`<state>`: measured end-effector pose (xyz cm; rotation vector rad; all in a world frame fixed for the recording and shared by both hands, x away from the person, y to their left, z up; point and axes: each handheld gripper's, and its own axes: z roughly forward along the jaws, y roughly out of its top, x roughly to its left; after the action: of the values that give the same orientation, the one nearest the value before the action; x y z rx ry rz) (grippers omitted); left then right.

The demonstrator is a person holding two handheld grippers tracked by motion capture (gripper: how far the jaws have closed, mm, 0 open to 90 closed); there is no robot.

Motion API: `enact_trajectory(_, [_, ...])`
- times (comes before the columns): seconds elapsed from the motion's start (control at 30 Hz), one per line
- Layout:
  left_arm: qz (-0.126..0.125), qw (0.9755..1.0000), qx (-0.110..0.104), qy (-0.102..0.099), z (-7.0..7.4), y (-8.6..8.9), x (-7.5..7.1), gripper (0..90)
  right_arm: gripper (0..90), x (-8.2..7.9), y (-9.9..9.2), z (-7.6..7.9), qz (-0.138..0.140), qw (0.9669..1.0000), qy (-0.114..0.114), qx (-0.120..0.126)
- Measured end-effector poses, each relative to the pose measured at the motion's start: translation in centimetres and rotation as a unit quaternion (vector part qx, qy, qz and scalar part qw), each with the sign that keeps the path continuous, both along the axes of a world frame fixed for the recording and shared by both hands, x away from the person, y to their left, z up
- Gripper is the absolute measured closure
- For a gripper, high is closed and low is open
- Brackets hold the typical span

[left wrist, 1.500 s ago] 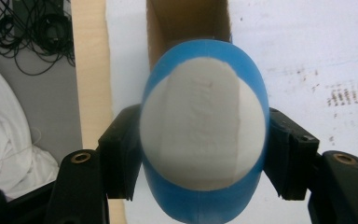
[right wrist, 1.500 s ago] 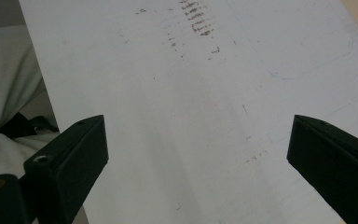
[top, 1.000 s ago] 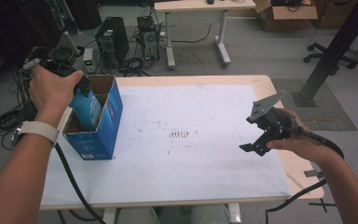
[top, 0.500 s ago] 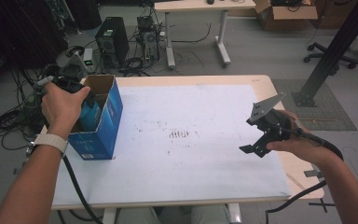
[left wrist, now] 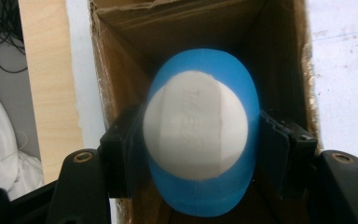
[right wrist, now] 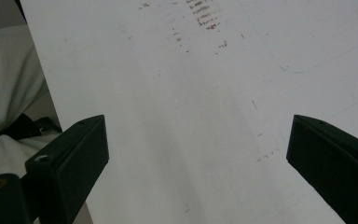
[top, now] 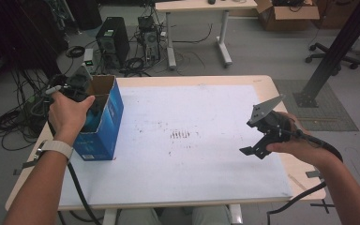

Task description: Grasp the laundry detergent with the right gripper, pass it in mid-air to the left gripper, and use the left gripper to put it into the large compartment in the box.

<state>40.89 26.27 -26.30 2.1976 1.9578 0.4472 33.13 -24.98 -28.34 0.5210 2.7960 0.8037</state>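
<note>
Left gripper view: left gripper [left wrist: 200, 144] pinches a blue bottle with a white cap [left wrist: 196, 133] inside the cardboard box [left wrist: 121, 60]; right gripper [right wrist: 198, 154] hangs spread over the table [right wrist: 168, 93].

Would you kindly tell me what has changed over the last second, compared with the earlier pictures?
The left tongs, clamped on the blue bottle, have sunk with it into the open blue box, so the bottle no longer stands above the rim. Nothing was let go. The right tongs stay open above the white table, and the box has not shifted.
</note>
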Motion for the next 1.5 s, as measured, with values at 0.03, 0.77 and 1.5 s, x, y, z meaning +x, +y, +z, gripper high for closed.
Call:
enact_trajectory(0.03, [-0.001, 1.0000, 0.000, 0.000, 0.0, 0.0, 0.0, 38.4, 5.5, 0.0, 0.0, 0.0, 0.000, 1.0000, 0.000, 0.000])
enact_trajectory(0.77, [-0.006, 0.9997, -0.021, 0.009, -0.2, 0.0, 0.5, 34.4, 6.0, 0.0, 0.7, -0.7, 0.011, 0.9999, 0.012, -0.005])
enact_trajectory(1.5, [-0.001, 0.9991, -0.043, -0.006, 1.4, 0.5, -0.2, 20.4, 6.4, -0.4, 0.7, -0.9, 0.015, 0.9997, 0.019, -0.007])
